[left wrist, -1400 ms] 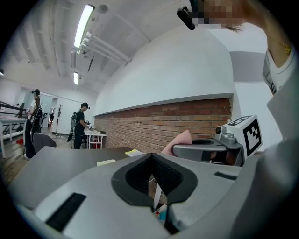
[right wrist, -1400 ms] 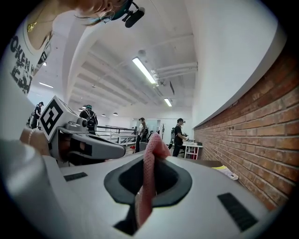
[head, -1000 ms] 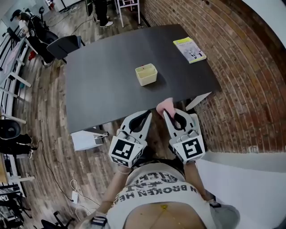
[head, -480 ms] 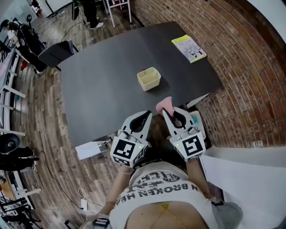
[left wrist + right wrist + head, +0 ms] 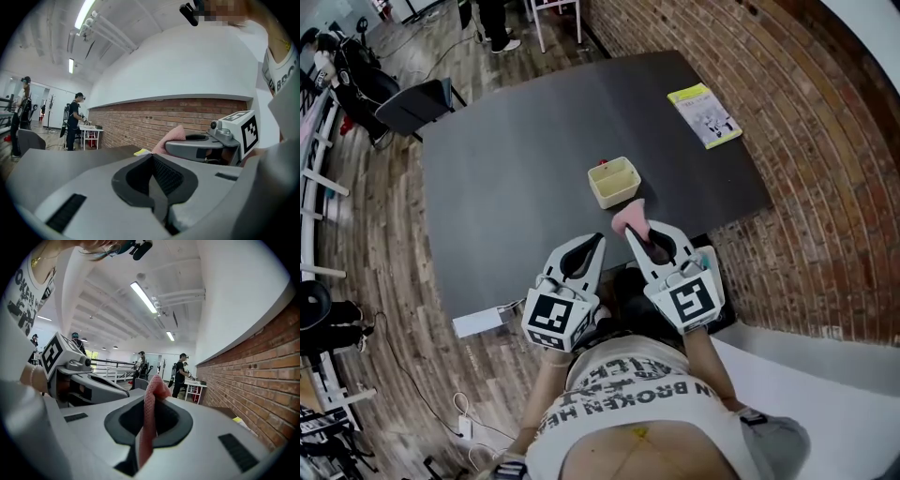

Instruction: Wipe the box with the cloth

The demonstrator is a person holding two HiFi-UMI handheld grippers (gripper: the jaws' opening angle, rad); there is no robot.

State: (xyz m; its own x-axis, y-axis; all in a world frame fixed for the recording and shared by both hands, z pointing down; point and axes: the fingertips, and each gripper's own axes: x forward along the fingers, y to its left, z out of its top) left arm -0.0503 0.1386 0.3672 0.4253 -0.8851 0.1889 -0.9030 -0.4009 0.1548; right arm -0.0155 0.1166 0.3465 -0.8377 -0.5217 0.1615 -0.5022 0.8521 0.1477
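Cream box on dark counter, 12 o'clock from both grippers, near the near edge. Bare counter lies open from 9 to 11 o'clock. Right gripper clamps the pink cloth, near the box and not touching it. Left gripper closed, empty. Yellow booklet at 1 o'clock by the far-right corner. Brick wall close at 3 o'clock.

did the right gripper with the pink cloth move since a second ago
Yes. The right gripper, shut on the pink cloth, has come forward past the near edge of the table, closer to the box.
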